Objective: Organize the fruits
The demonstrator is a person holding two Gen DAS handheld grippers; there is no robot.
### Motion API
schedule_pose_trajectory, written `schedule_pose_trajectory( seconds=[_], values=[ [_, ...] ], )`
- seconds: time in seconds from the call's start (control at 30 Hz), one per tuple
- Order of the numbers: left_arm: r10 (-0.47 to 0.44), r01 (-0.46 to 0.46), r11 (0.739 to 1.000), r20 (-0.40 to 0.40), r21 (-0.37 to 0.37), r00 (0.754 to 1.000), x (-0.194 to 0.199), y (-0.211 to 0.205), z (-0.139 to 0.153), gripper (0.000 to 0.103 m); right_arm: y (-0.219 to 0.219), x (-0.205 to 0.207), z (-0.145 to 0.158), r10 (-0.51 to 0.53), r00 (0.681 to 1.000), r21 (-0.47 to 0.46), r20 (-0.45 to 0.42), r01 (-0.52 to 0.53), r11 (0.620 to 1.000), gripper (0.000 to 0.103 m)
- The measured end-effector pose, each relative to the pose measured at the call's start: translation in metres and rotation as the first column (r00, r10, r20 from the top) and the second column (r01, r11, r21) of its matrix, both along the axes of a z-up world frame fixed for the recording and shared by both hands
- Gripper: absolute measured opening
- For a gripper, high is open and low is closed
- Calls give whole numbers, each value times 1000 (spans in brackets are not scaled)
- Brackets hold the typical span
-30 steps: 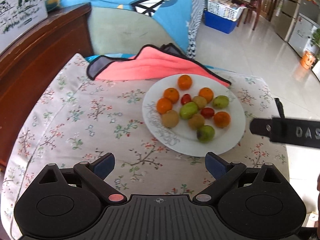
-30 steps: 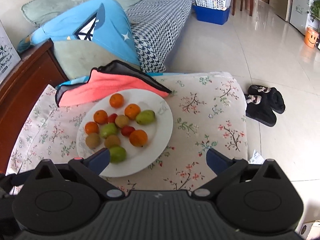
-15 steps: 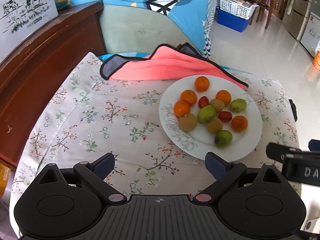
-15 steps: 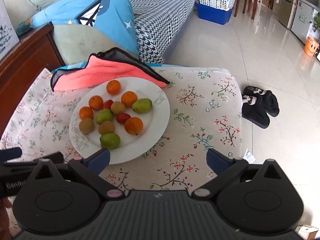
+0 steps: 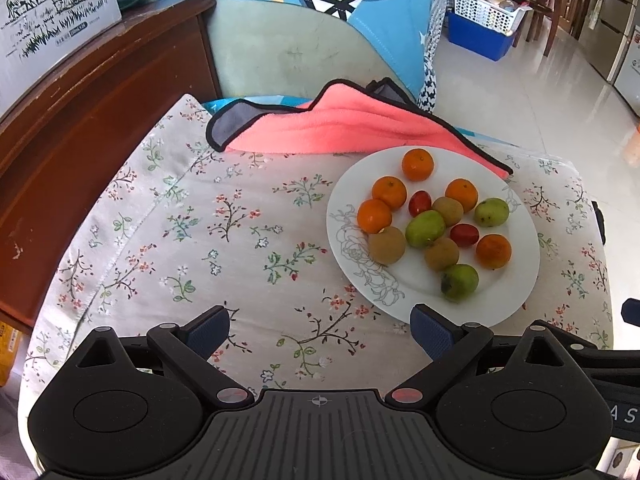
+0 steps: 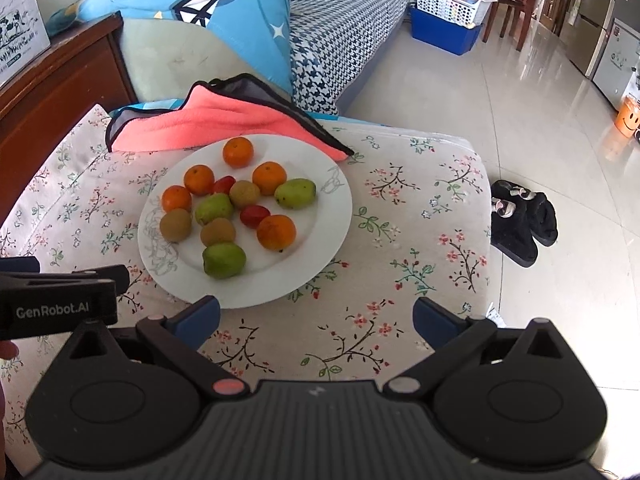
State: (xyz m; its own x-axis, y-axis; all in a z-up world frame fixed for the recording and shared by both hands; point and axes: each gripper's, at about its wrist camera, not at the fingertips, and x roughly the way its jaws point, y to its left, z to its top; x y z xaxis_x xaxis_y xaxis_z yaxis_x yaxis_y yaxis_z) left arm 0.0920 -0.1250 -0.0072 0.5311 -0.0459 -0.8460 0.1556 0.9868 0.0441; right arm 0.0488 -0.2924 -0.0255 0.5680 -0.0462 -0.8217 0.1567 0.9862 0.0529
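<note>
While spread wide, left hand-held gripper, fruit plate ahead-right

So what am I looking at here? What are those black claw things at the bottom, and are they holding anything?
No robot here: a person carries a two-finger gripper in each hand, each with a camera looking out along its fingers. One picture is from the left gripper, the other from the right gripper. Both are open and hold nothing. Ahead, on a flowered cloth, stands a white plate with mixed small fruit: oranges, green fruits, brown ones and little red ones. A pink towel lies behind the plate.
</note>
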Motion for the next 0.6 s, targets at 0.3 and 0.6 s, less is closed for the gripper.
schedule_pose_trajectory(
  seconds=[0.3, 0.6],
  values=[
    [2, -2, 1000, -3, 13, 1000, 2, -3, -3, 98, -6, 2, -1, -43, 999, 4, 0, 43, 999, 102],
    [-12, 12, 999, -4, 33, 1000, 2, -7, -5, 98, -11, 4, -2, -84, 996, 21, 0, 84, 996, 102]
  ],
)
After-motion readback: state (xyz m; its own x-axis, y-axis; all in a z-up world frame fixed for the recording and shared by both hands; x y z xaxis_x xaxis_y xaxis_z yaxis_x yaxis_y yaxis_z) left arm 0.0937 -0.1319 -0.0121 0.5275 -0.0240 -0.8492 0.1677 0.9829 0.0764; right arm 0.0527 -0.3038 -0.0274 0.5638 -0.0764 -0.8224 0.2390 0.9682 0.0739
